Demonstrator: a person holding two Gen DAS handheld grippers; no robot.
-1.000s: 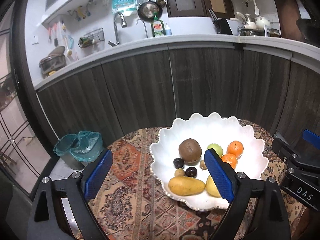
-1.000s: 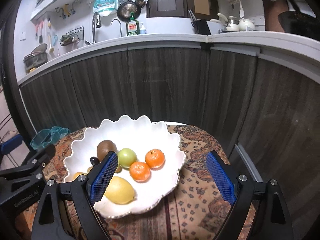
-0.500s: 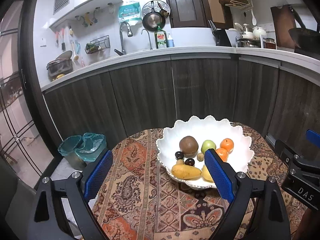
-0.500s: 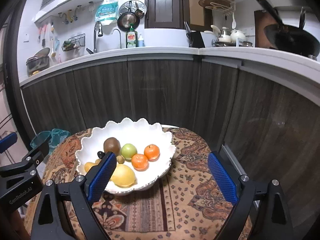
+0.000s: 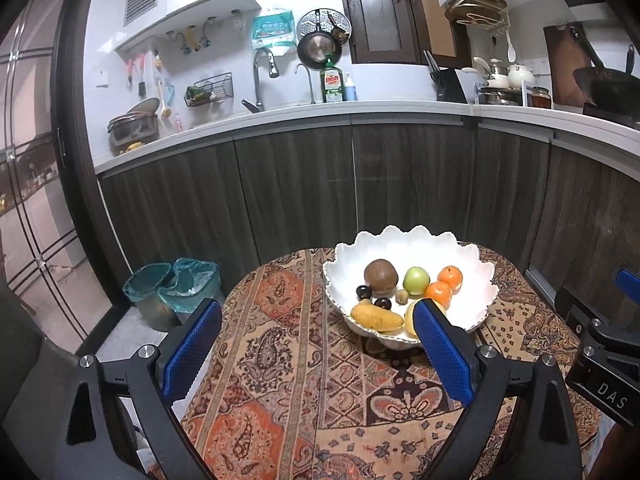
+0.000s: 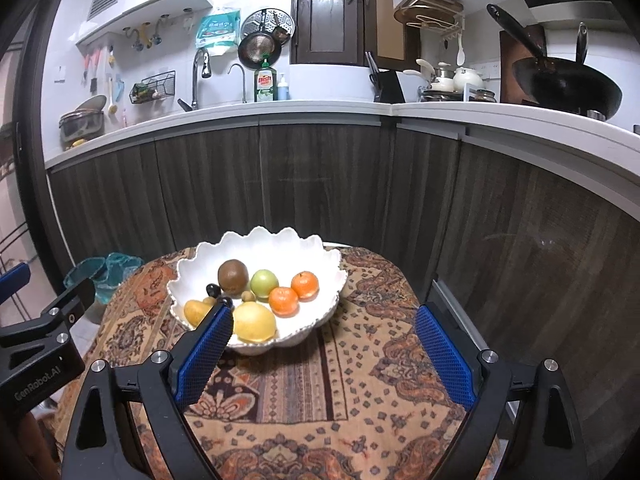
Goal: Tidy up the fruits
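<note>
A white scalloped bowl [image 5: 476, 292] [image 6: 320, 304] stands at the far side of a small table covered by a patterned cloth [image 5: 288, 360] [image 6: 320, 392]. In it lie a brown kiwi [image 5: 381, 276] [image 6: 233, 276], a green apple [image 5: 416, 280] [image 6: 264, 284], two oranges [image 5: 450, 277] [image 6: 305, 286], a lemon [image 6: 254, 321], a yellow mango [image 5: 376, 317], and small dark fruits [image 5: 364, 291]. My left gripper [image 5: 318, 352] is open and empty, near the table's front, left of the bowl. My right gripper [image 6: 324, 354] is open and empty, in front of the bowl.
Dark wood cabinets [image 5: 360, 184] under a white counter run behind the table. A bin with teal bags [image 5: 176, 288] stands on the floor at the left. The right gripper's body shows at the right edge of the left wrist view [image 5: 600, 352].
Both grippers have pulled back and up from the bowl, which looks smaller and farther. Both stay open and empty. The fruits have not moved.
</note>
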